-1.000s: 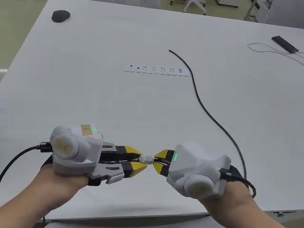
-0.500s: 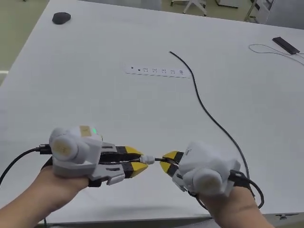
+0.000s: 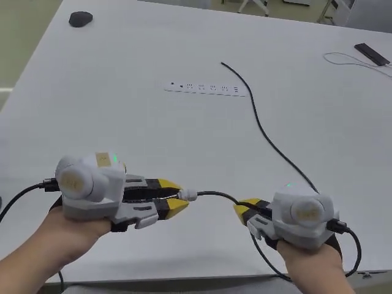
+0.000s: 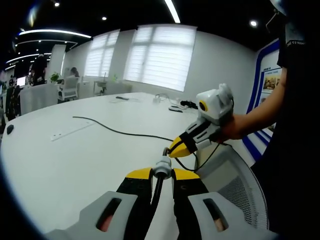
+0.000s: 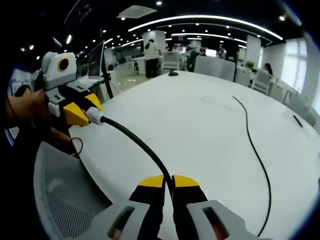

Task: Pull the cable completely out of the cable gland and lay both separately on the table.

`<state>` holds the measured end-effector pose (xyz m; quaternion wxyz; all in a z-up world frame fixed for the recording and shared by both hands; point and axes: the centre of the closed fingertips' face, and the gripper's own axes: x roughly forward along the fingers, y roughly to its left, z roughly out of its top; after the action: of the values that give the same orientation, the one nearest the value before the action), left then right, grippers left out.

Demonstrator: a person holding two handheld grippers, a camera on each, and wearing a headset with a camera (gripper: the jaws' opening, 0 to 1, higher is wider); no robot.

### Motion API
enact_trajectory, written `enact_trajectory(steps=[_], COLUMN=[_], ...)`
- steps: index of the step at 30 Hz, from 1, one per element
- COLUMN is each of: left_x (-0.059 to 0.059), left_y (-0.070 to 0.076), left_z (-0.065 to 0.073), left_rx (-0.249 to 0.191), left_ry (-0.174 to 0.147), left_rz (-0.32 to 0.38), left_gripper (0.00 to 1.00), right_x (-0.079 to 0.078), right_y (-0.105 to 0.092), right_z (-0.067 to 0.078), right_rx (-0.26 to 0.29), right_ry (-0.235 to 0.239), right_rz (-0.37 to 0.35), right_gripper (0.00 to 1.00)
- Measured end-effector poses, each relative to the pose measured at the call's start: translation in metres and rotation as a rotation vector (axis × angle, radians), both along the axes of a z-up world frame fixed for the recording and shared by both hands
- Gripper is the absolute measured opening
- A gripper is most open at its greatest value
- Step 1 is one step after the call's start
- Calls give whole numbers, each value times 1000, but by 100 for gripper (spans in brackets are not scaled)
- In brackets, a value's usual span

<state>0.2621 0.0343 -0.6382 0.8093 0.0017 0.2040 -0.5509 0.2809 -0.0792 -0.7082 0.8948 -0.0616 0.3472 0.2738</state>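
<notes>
my left gripper (image 3: pixel 179 196) clamped on the cable gland (image 3: pixel 188 195) over the near table (image 3: pixel 122 128) edge, right gripper (image 3: pixel 240 209) pinching the cable (image 3: pixel 214 194) coming out of it, power strip (image 3: pixel 205 89) and black cord (image 3: pixel 269 142) farther back

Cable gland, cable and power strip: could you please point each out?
cable gland (image 3: pixel 187 195), head view, white body.
cable (image 3: pixel 215 193), head view, black span beside the gland.
power strip (image 3: pixel 205 89), head view, middle of its top.

One power strip (image 3: pixel 207 88) lies on one table (image 3: pixel 110 128). Nearer than it are two grippers, left gripper (image 3: pixel 177 196) and right gripper (image 3: pixel 242 210), one cable gland (image 3: pixel 187 195) and one cable (image 3: pixel 214 194). Beyond it sits one mouse (image 3: pixel 80 19).
</notes>
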Motion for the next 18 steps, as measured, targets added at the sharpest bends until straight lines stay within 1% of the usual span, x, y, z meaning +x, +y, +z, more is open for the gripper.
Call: enact_trajectory(steps=[1,3,4,6,7,8,13,15,16,18], left_x=[0,1,1,-1,-1,-2,-2,-2,-1,-1], left_y=[0,1,1,0,-1,-1,-1,-1,-1,-1], left_z=[0,0,1,1,1,0,0,1,1,2], left_rx=[2,0,-3,-4,-2,3,3,2,0,-1], left_ry=[-2,-2,-4,-3,-4,-3,0,-1,0,0], left_rz=[0,3,5,3,1,0,0,0,2,3], left_gripper=[15,15,15,15,15,15,15,15,15,15], right_x=[0,0,0,-1,-1,-5,-5,-5,-5,-6], right_y=[-5,-14,-20,-29,-29,-26,-26,-25,-25,-26], right_z=[-6,-14,-18,-23,-24,-27,-25,-25,-23,-24], right_rx=[23,50,75,102,117,138,123,133,133,116], right_ry=[28,64,91,118,115,151,116,124,118,113], right_rz=[-40,-107,-158,-232,-230,-226,-218,-215,-215,-193], right_gripper=[0,0,0,0,0,0,0,1,1,1])
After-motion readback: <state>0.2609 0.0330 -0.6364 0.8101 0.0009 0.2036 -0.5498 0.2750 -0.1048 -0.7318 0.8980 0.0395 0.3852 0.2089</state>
